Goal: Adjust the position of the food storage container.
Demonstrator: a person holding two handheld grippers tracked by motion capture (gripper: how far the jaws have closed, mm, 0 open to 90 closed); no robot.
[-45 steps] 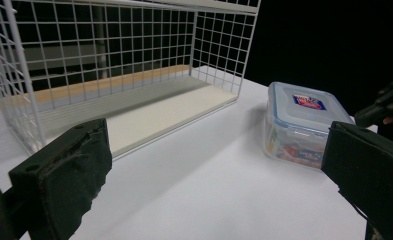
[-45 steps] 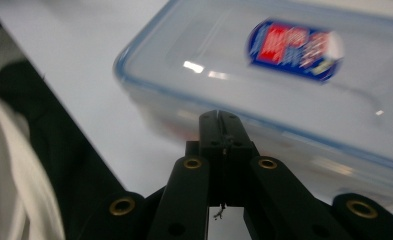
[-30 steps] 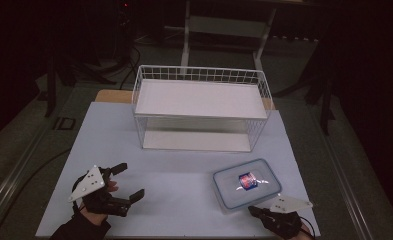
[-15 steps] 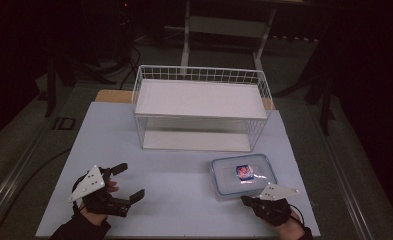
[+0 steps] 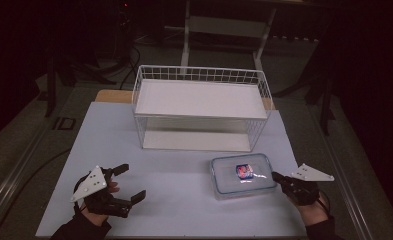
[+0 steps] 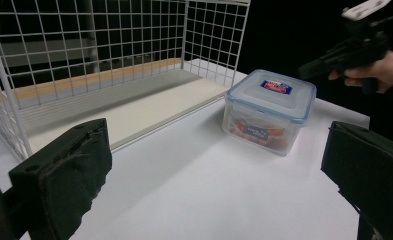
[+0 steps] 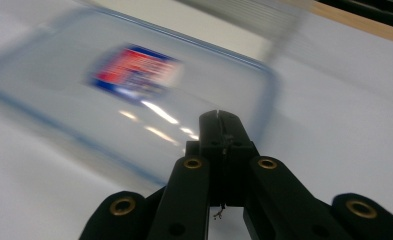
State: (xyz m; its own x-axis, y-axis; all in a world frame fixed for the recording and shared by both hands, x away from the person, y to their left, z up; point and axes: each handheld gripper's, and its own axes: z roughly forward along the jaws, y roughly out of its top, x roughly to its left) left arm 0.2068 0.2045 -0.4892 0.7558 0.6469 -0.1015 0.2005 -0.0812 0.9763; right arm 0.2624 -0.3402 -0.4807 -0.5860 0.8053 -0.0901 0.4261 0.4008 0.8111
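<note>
A clear plastic container (image 5: 243,176) with a blue-rimmed lid and a red-and-blue label stands on the white table, front right of centre. My right gripper (image 5: 275,176) is shut with nothing in it, and its tips sit at the container's right edge. In the right gripper view the closed jaws (image 7: 219,117) point at the blurred lid (image 7: 134,75). My left gripper (image 5: 131,182) rests open near the front left of the table. In the left gripper view its wide jaws (image 6: 216,170) frame the container (image 6: 269,107), with the other gripper (image 6: 354,47) beyond it.
A white wire rack (image 5: 201,107) with a white shelf stands at the back middle of the table, its open front facing me (image 6: 109,60). The table (image 5: 174,200) is bare between the grippers. Dark floor and stands surround the table.
My right gripper has swung from the front edge out to the container's right side. The container has shifted slightly toward the rack and turned squarer. The left gripper has stayed put.
</note>
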